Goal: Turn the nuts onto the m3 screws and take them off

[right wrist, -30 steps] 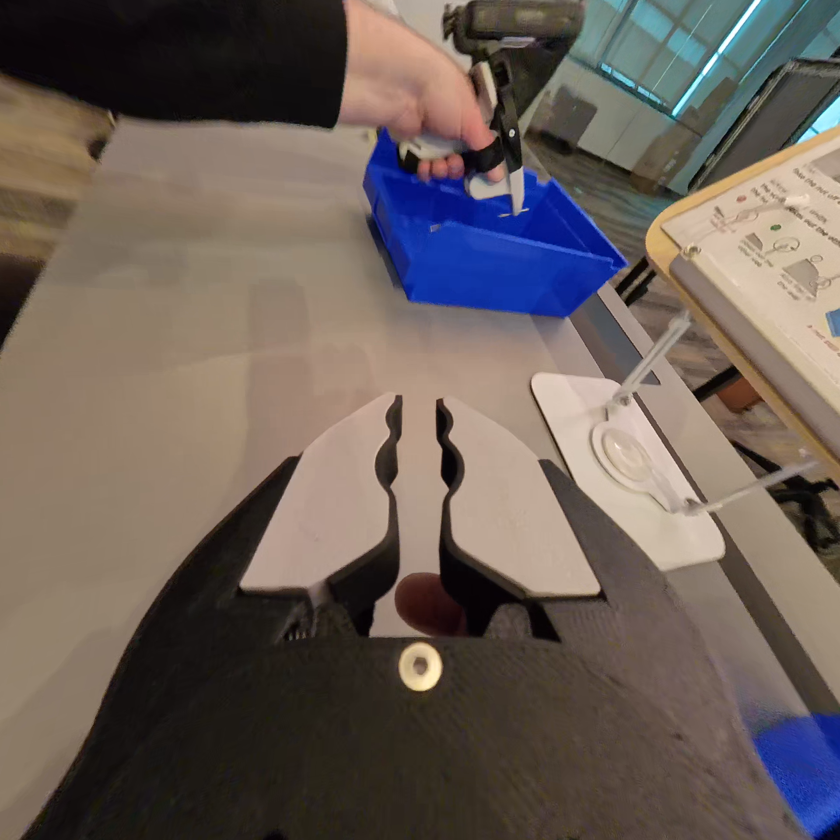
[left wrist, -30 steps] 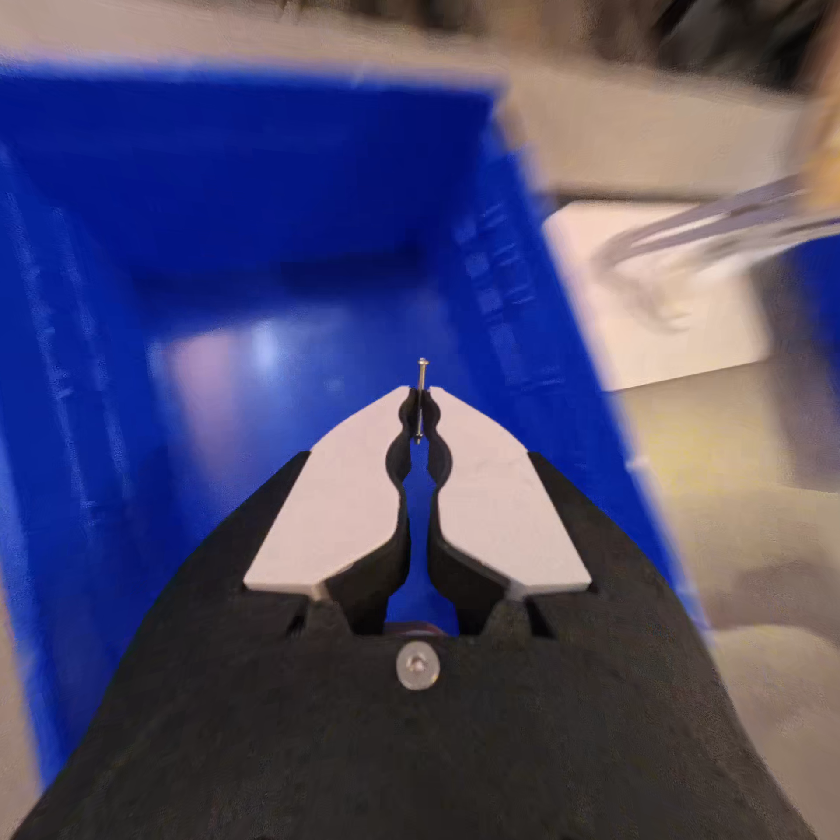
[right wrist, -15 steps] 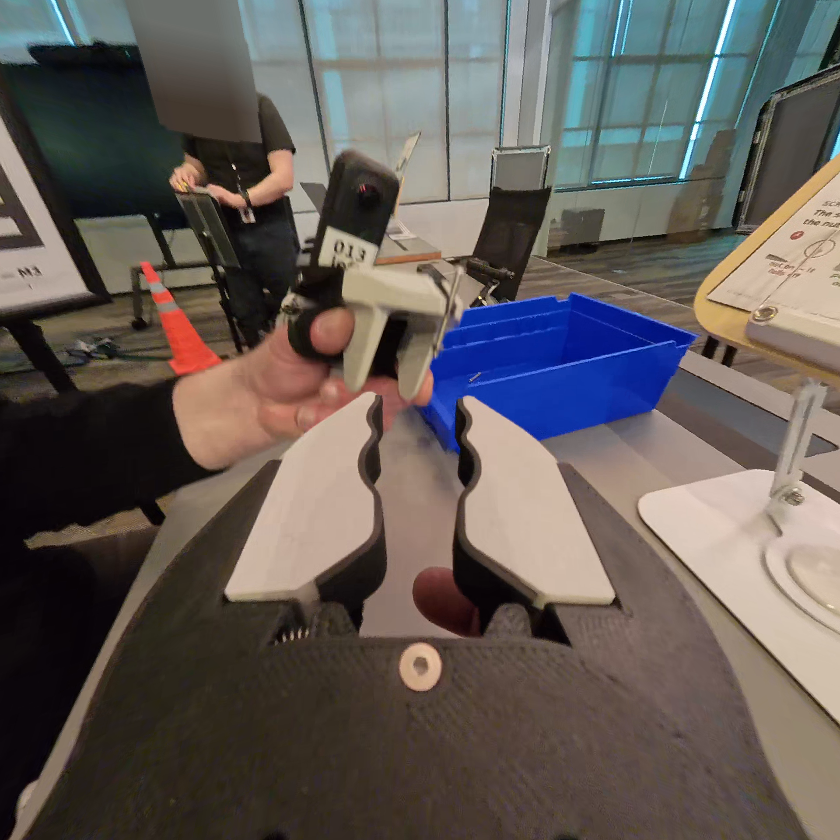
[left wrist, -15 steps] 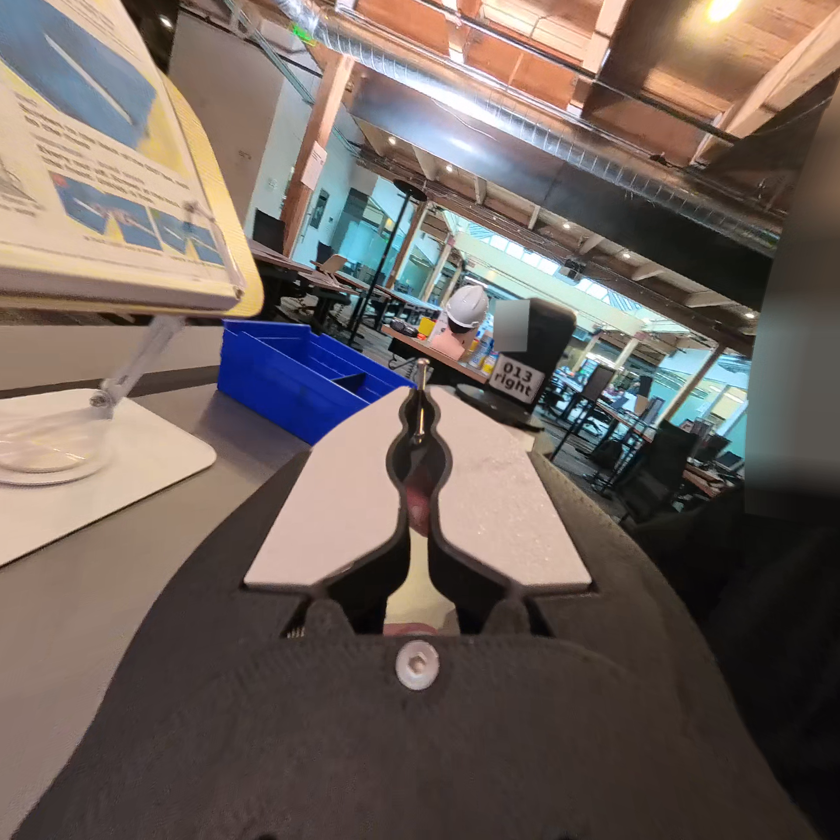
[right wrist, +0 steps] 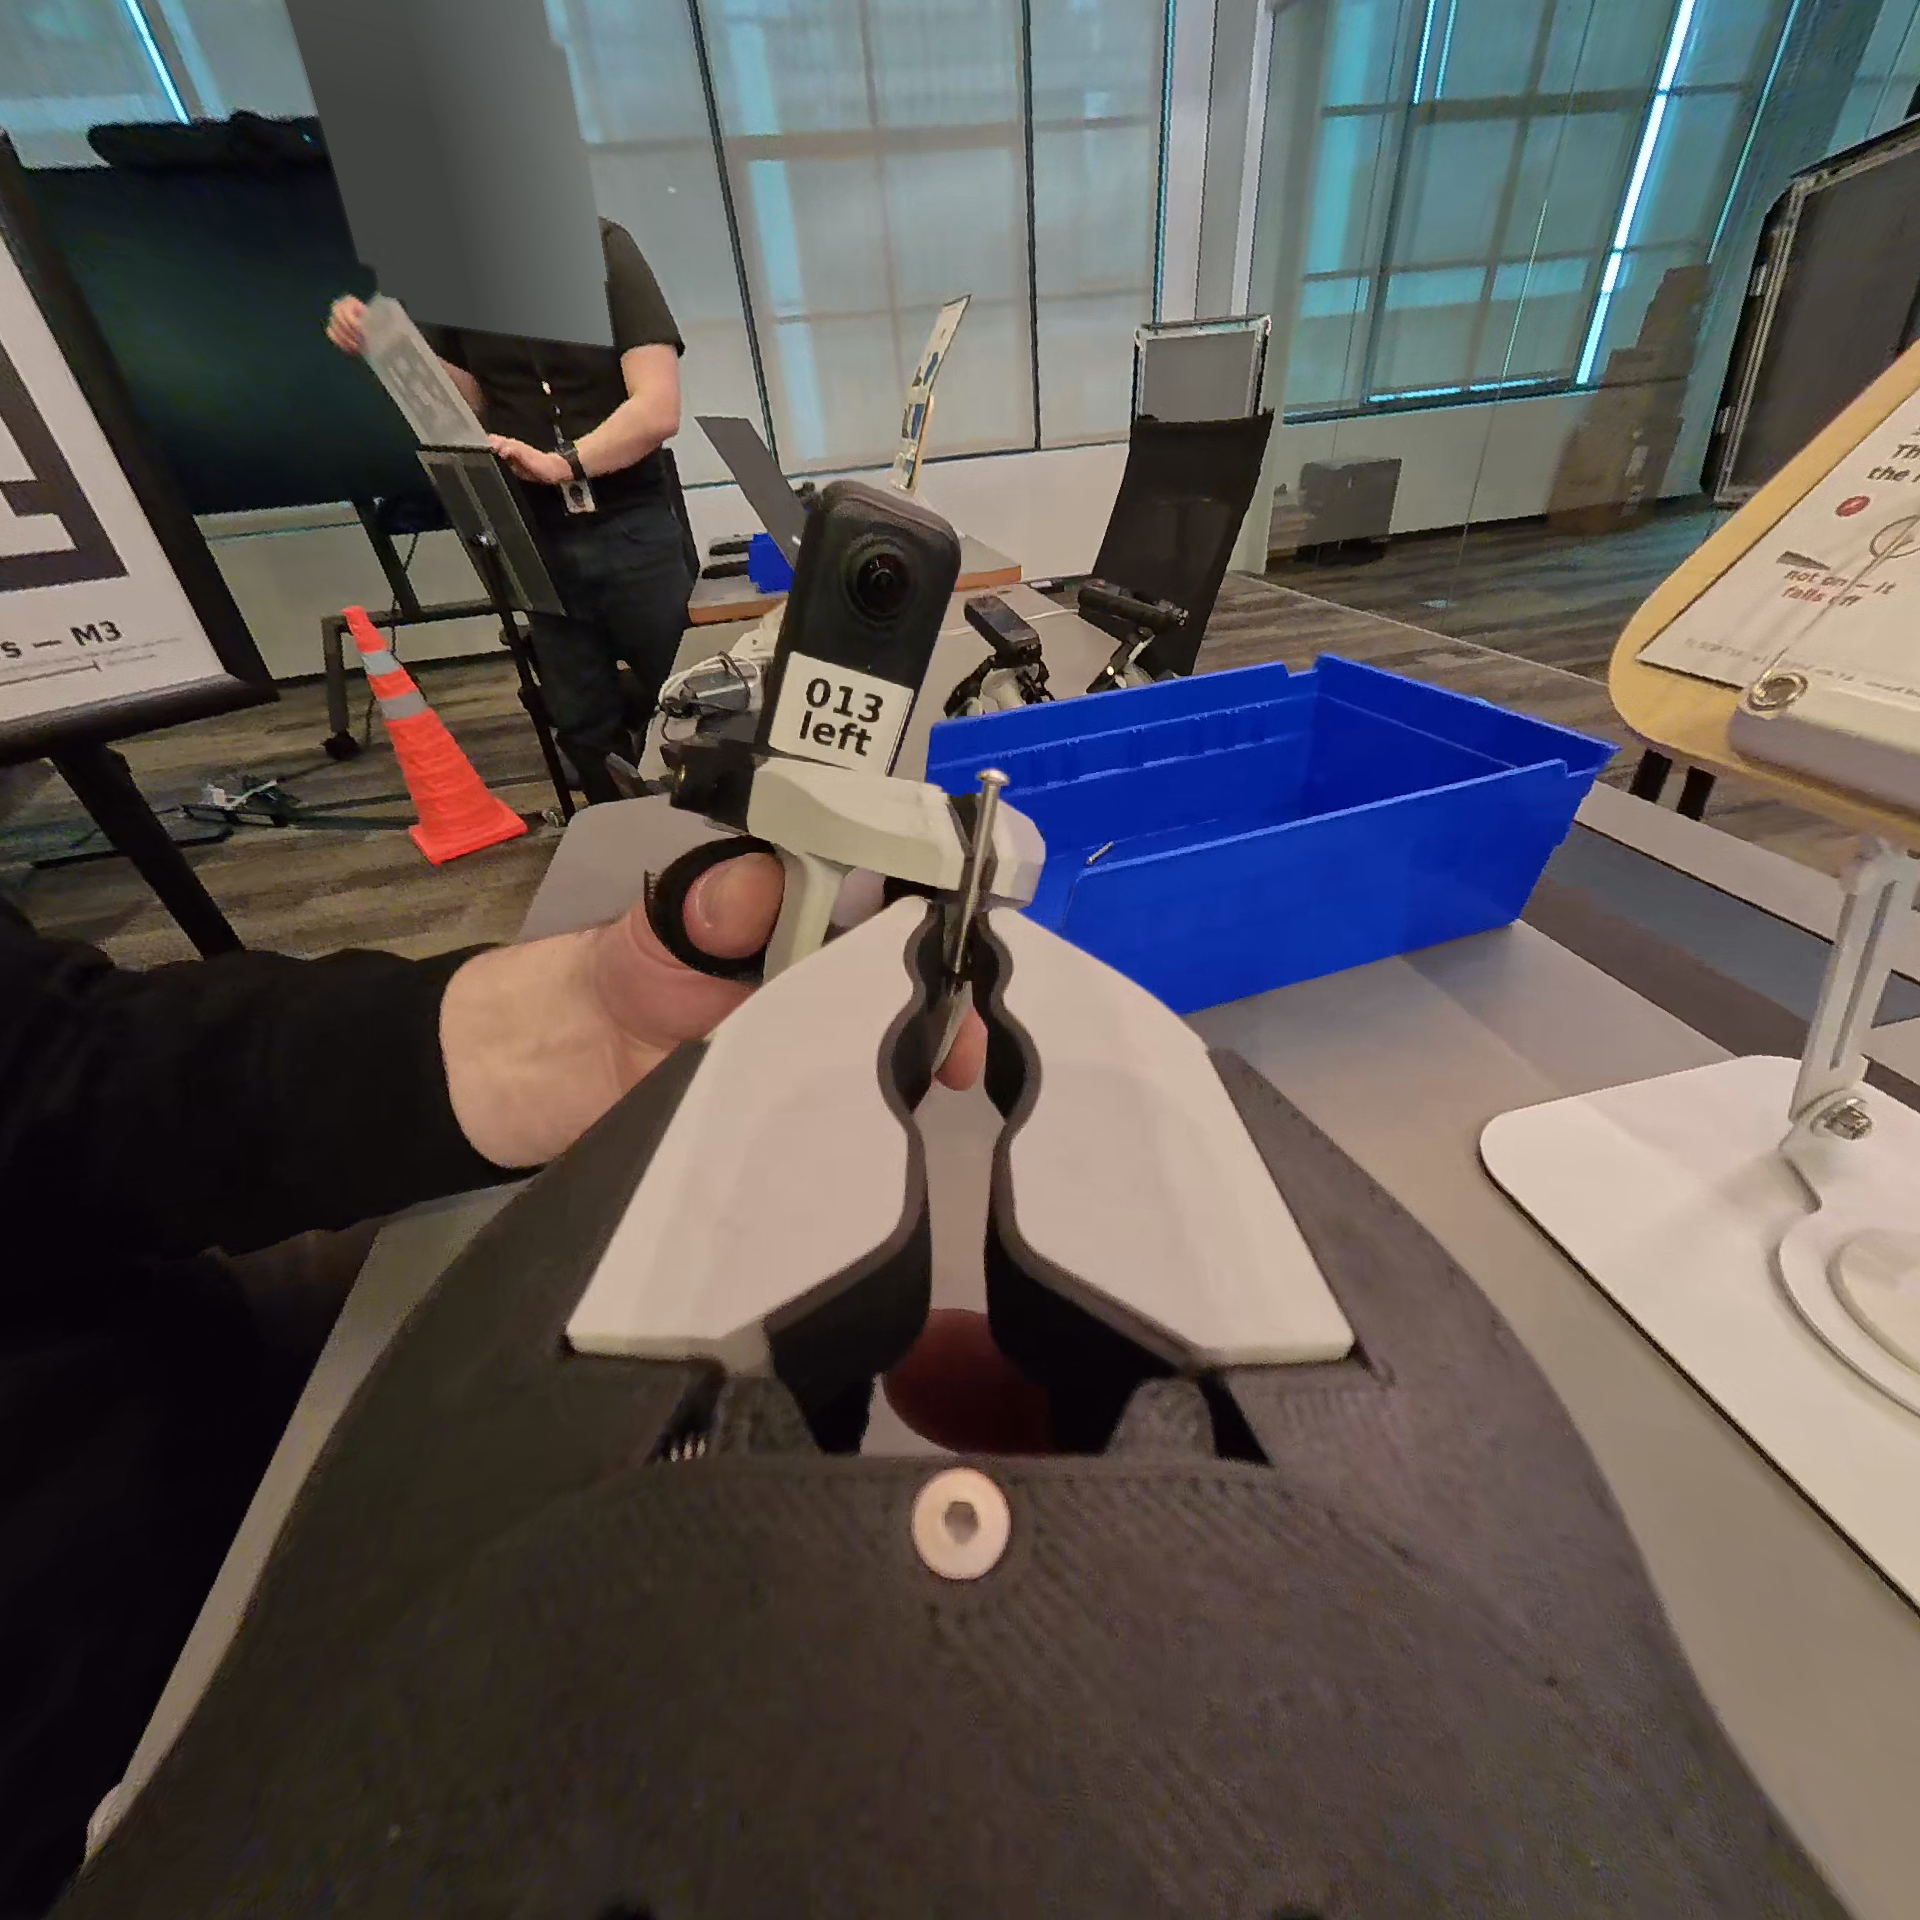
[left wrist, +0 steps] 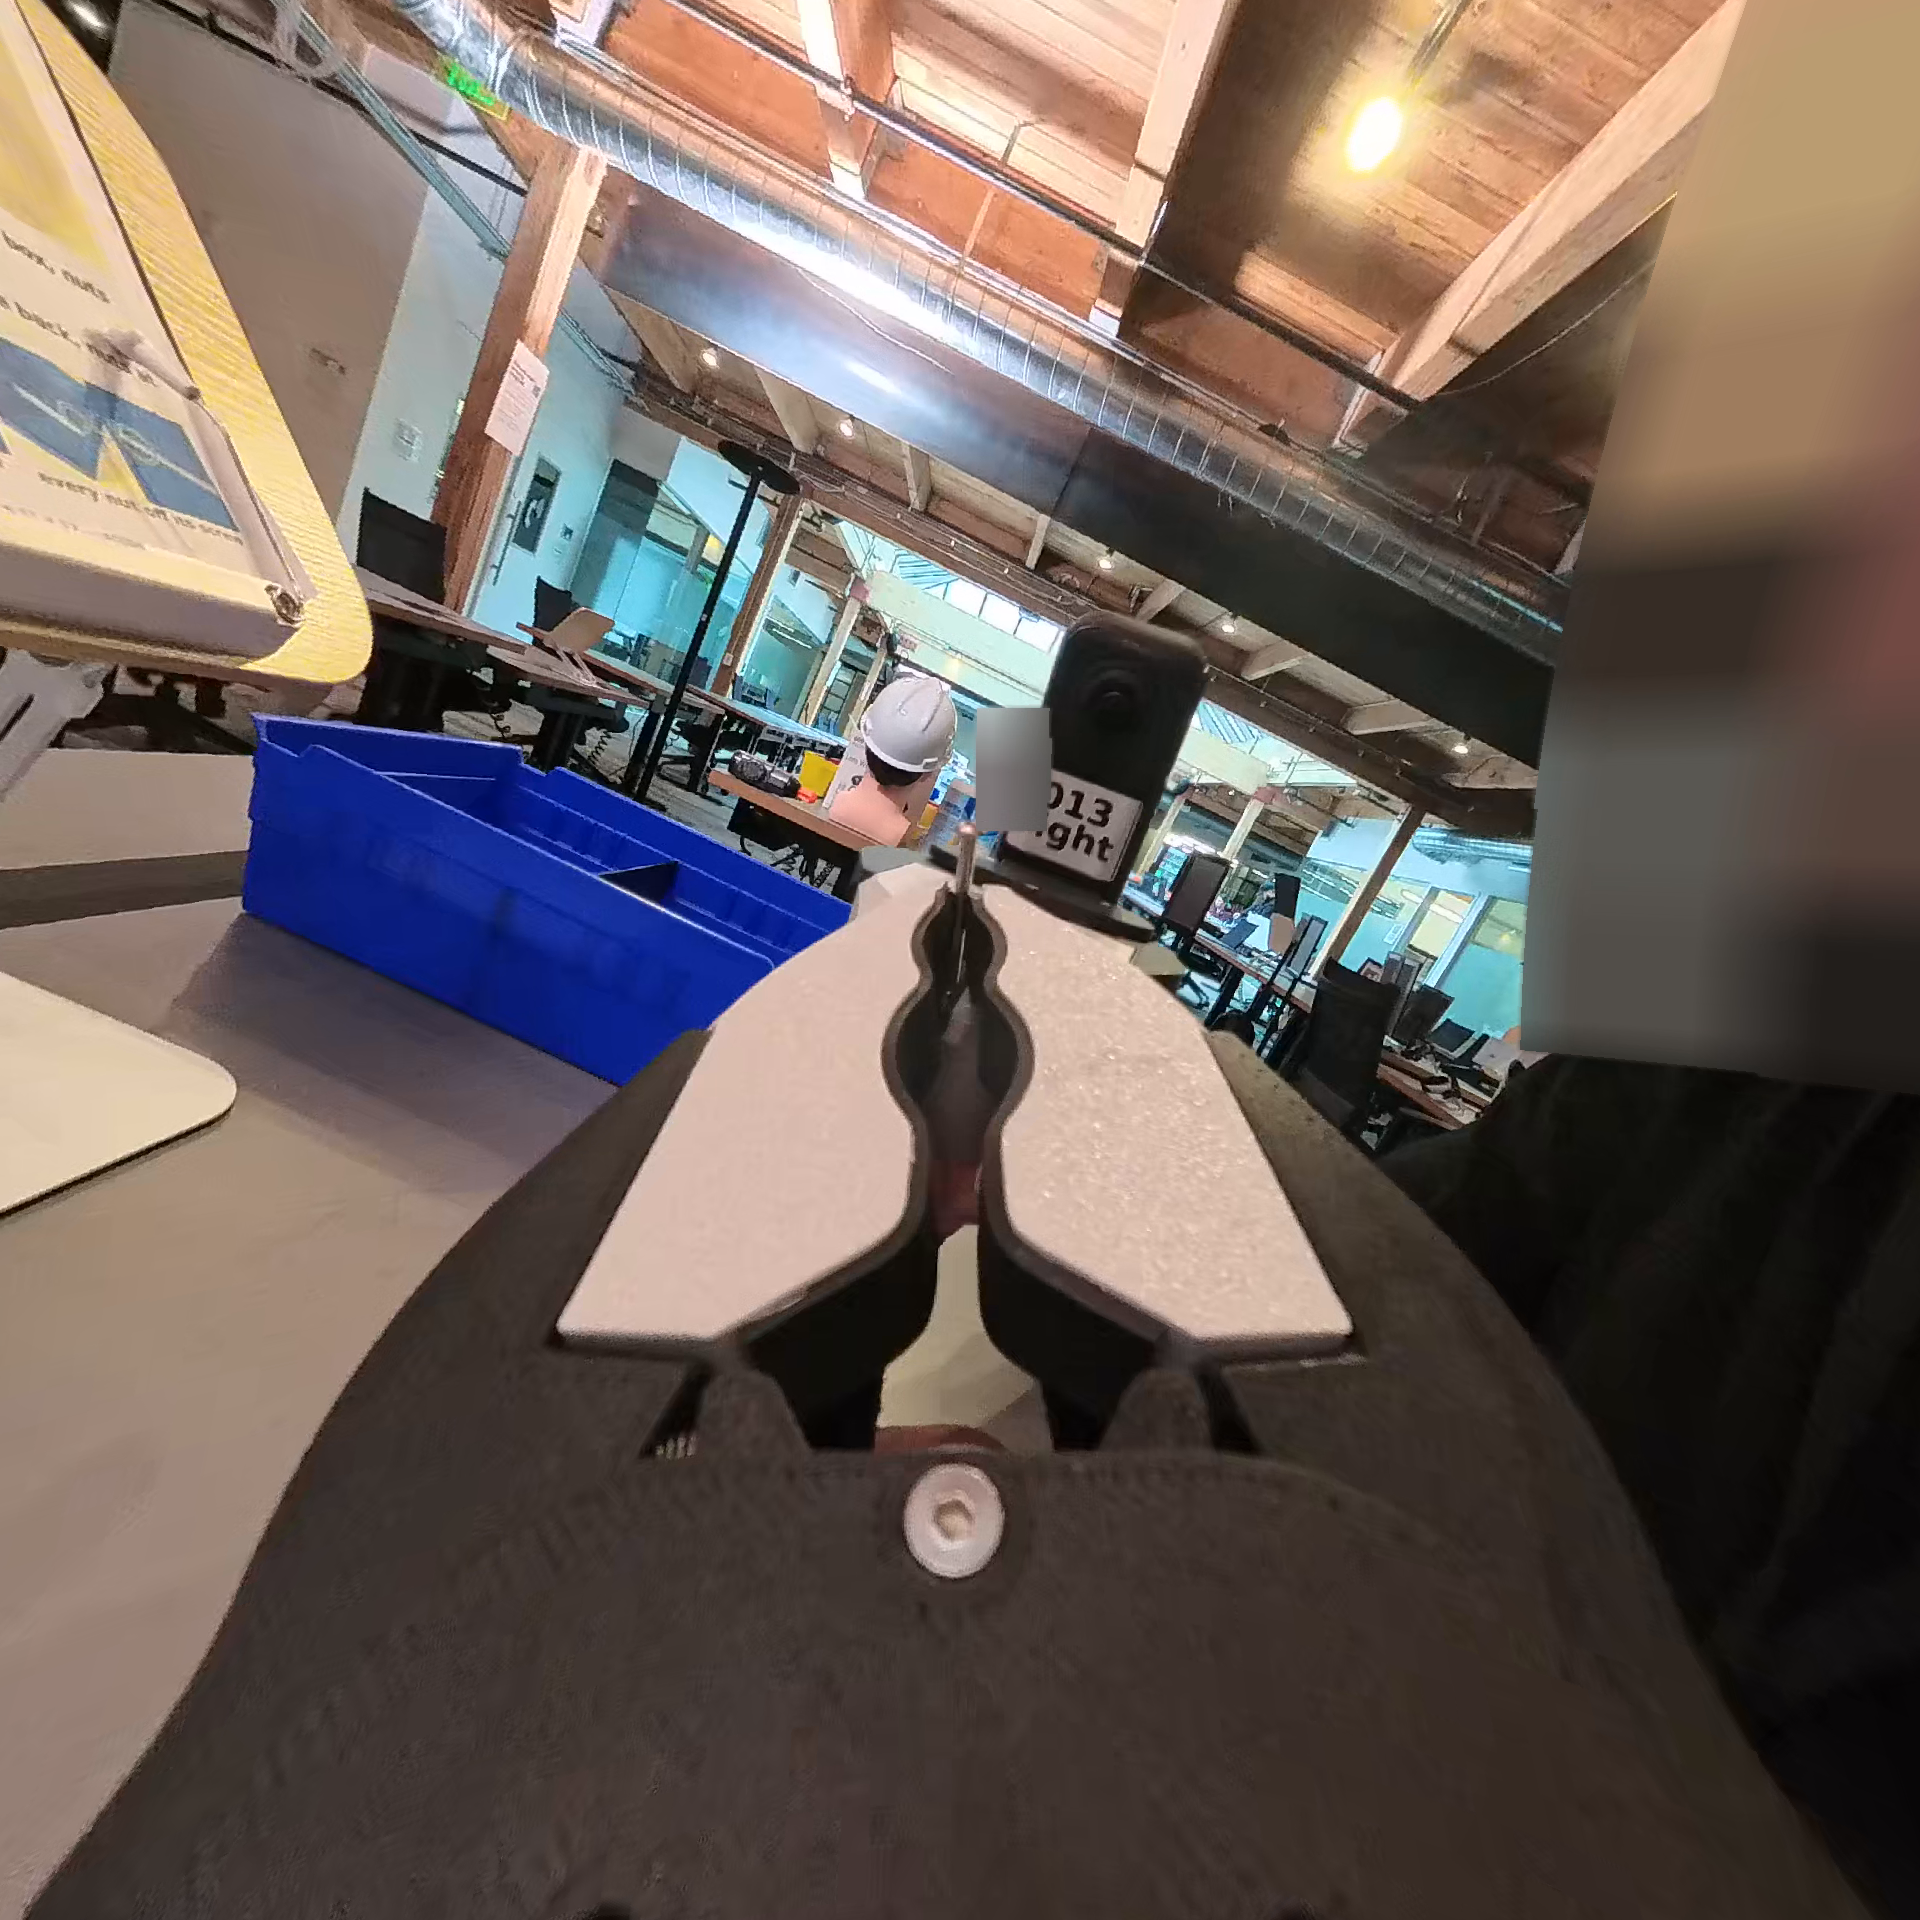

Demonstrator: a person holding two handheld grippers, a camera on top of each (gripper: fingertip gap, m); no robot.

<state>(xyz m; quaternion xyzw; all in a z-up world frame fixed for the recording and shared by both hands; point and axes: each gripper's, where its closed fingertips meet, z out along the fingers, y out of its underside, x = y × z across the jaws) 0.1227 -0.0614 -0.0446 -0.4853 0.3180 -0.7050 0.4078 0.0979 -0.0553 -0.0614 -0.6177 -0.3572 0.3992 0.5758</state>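
Note:
My left gripper is shut on a thin metal screw, which stands upright with its head above the fingertips. In the right wrist view the left gripper, held by a hand, faces me with the screw in it. My right gripper has its jaws drawn almost together around the screw's lower end. The right gripper's camera rises just behind the left tips. No nut shows in either view.
A blue bin with a loose screw inside stands on the grey table behind the grippers. Another blue bin has a divider. A white stand base with a sign board is at the right. A person and an orange cone are on the floor beyond. The tips of both grippers are at nearly the same place.
The left gripper lifted the screw out of the blue bin and turned to face the right gripper. The right gripper rose, opened, then closed in on the screw's lower end.

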